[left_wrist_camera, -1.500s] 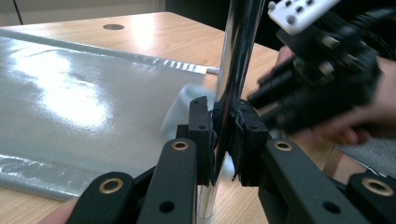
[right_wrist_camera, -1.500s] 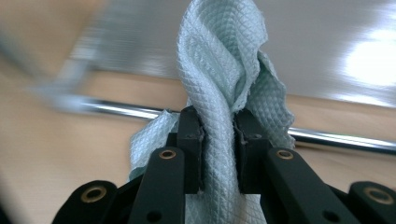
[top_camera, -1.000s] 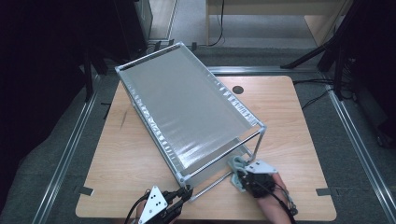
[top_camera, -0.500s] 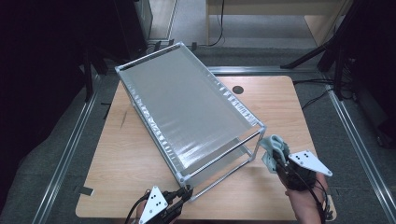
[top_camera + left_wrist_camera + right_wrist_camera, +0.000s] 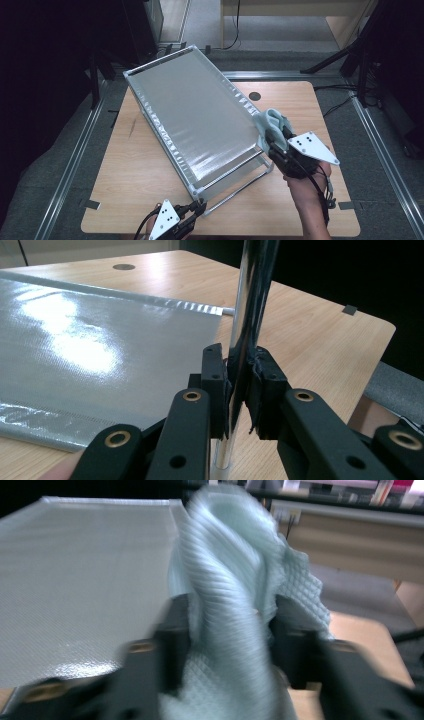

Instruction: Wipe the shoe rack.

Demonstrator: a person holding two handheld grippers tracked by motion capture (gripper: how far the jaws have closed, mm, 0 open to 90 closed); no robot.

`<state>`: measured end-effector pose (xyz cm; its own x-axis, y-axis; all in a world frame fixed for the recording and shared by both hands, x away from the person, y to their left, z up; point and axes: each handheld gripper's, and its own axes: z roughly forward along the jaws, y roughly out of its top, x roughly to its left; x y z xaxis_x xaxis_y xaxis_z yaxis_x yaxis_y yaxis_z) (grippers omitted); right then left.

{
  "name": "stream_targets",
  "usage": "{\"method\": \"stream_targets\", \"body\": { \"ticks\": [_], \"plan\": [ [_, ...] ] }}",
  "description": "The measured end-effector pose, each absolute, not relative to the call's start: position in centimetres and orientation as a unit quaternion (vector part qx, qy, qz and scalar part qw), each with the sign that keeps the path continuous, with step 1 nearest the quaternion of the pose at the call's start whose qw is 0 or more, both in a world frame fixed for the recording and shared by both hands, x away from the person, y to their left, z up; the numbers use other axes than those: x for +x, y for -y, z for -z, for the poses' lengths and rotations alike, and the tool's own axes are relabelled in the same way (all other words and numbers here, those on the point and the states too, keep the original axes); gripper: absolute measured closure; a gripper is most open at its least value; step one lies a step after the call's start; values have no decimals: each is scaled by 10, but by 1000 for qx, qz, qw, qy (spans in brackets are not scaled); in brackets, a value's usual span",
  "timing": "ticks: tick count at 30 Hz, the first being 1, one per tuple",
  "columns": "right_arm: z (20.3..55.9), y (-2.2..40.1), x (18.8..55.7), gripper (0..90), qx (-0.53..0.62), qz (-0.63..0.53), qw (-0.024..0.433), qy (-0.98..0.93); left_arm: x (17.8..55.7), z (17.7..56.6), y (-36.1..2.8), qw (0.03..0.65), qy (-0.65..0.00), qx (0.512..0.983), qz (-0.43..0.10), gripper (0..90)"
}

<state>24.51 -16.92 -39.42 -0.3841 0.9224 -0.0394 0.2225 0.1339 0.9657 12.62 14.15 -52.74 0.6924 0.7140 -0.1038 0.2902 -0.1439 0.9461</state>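
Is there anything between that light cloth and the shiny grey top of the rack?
Nothing visible. The cloth, between the right gripper's jaws, sits at the grey top's near corner, and that surface lies bare.

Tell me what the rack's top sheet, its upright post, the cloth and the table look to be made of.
Top sheet: probably coated fabric or vinyl, grey and glossy; fine weave under bright glare.
Upright post: polished metal, likely chromed; mirror-like reflections.
Cloth: soft pale green textile, perhaps microfibre; ribbed and waffle texture, limp folds.
Table: wood or wood-look laminate, matte; light grain.
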Motion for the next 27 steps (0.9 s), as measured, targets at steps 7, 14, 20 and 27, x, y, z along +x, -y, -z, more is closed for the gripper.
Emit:
{"method": "stream_targets", "body": {
  "ticks": [7,14,20,27],
  "plan": [
    [403,156,241,764,446,-489,361,-657,127,528,-140,558,-346,730,-189,803],
    [404,121,223,773,394,-504,329,-695,128,528,-136,561,-350,727,-184,803],
    [409,71,191,768,311,-532,271,-739,128,528,-135,556,-351,729,-190,801],
    [413,75,189,757,288,-533,300,-737,127,529,-135,555,-349,730,-192,804]
  ]
}}
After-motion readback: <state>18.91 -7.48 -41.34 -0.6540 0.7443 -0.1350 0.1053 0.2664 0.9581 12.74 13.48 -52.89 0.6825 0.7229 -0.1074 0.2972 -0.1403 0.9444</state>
